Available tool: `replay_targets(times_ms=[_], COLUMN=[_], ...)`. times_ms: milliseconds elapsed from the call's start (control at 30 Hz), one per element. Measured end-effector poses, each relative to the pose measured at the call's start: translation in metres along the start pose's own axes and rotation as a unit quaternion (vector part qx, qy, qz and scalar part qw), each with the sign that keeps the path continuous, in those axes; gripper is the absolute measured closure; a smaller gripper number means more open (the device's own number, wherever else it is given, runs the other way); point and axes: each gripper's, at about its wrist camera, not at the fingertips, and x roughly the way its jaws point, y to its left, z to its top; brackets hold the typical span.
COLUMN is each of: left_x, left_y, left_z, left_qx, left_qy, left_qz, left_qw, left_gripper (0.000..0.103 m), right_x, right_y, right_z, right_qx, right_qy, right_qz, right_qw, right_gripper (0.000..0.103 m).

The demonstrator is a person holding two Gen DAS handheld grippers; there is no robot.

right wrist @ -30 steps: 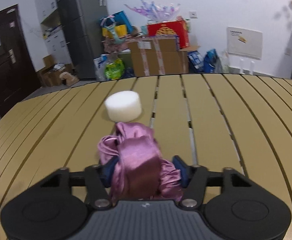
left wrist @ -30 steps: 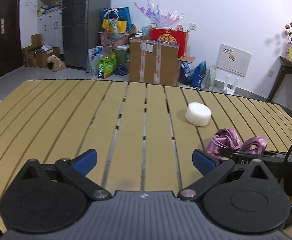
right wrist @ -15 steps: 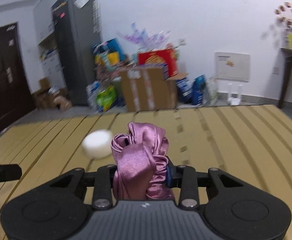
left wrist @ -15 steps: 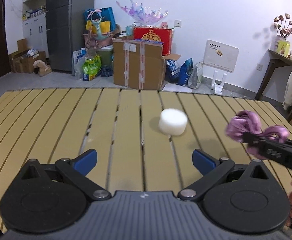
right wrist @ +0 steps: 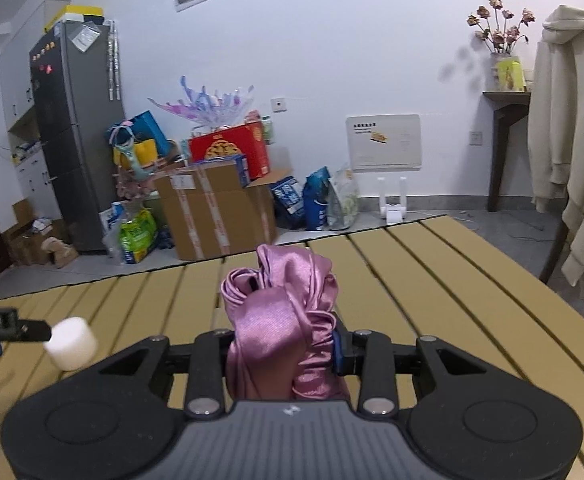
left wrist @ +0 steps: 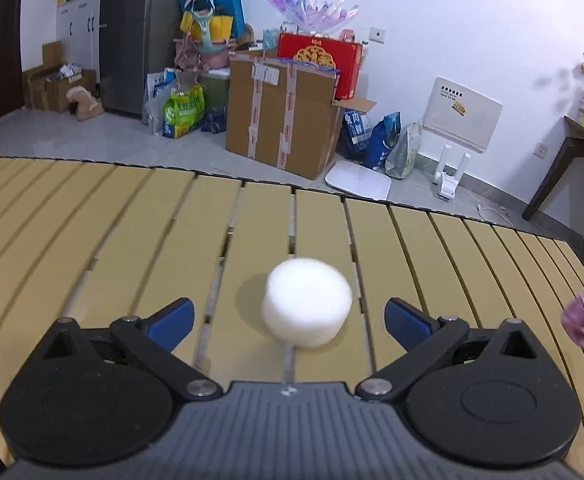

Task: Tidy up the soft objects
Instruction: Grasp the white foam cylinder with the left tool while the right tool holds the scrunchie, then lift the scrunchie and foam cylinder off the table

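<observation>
Between the spread blue fingers of the left gripper (left wrist: 287,320), one white foam puck (left wrist: 307,306) on the slatted table (left wrist: 139,216), untouched, bare slats all round and the far edge well beyond. Off to its right, one purple satin scrunchie (right wrist: 283,320), pinched tight in the right gripper (right wrist: 283,350), held above the tabletop.

Between my wide-apart fingers (left wrist: 171,320) only the white foam puck (left wrist: 307,305) blocks the way toward the table's (left wrist: 131,220) bare far edge.
</observation>
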Motion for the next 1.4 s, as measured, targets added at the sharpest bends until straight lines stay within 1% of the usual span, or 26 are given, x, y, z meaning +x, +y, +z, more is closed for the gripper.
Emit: replay_targets(times_ms=[33,167,233,267,300,333,367,400,433,533,667,767,933,1133,1400], left_x=[0.008,0.037,0.047,0.05,0.052,0.054,0.053,0.049,0.047,0.032,0.007,-0.02,-0.066,-0.124,-0.196], left_y=[-0.003,-0.014,-0.015,-0.015,-0.016,-0.018,-0.019,-0.02,-0.021,-0.022,-0.027,-0.029,-0.029,-0.023,-0.013], left_z=[0.003,0.003,0.003,0.005,0.004,0.004,0.004,0.002,0.001,-0.004,-0.008,-0.01,-0.016,-0.031,-0.061], left_qx=[0.0,0.006,-0.001,-0.003,0.0,0.004,0.016,0.022,0.024,0.036,0.058,0.071,0.076,0.081,0.085], left_qy=[0.003,0.018,0.019,0.019,0.021,0.026,0.02,0.016,0.017,0.006,-0.003,-0.014,-0.026,-0.034,-0.041], left_qz=[0.002,0.034,0.046,0.045,0.043,0.039,0.04,0.038,0.033,0.031,0.037,0.038,0.025,0.007,0.008], left_qw=[1.0,0.9993,0.9988,0.9988,0.9989,0.9989,0.9989,0.9989,0.999,0.9988,0.9977,0.9967,0.9964,0.9961,0.9955], left_gripper=[0.0,0.0,0.001,0.006,0.03,0.047,0.047,0.048,0.048,0.048,0.048,0.048,0.048,0.048,0.048], right_x=[0.002,0.01,0.013,0.014,0.015,0.016,0.015,0.016,0.016,0.014,0.003,-0.011,-0.044,-0.092,-0.163], right_y=[-0.002,-0.005,-0.004,-0.004,-0.004,-0.003,-0.002,0.001,0.003,0.009,0.016,0.023,0.04,0.065,0.078], right_z=[0.0,-0.001,-0.002,-0.002,-0.002,-0.002,-0.003,-0.003,-0.003,-0.003,-0.007,-0.009,-0.01,-0.018,-0.025], right_qx=[0.001,-0.006,-0.011,-0.013,-0.013,-0.014,-0.015,-0.017,-0.019,-0.019,-0.016,-0.017,-0.025,-0.057,-0.085], right_qy=[0.0,0.003,0.005,0.006,0.006,0.007,0.007,0.007,0.007,0.008,0.015,0.017,0.015,0.01,0.007], right_qz=[-0.003,-0.011,-0.012,-0.012,-0.011,-0.009,-0.007,-0.006,-0.004,0.0,0.007,0.014,0.027,0.043,0.058], right_qw=[1.0,1.0,1.0,1.0,1.0,1.0,1.0,1.0,1.0,1.0,1.0,1.0,0.999,0.997,0.995], right_gripper=[0.07,0.07,0.07,0.07,0.07,0.07,0.07,0.07,0.07,0.07,0.07,0.07,0.07,0.07,0.07])
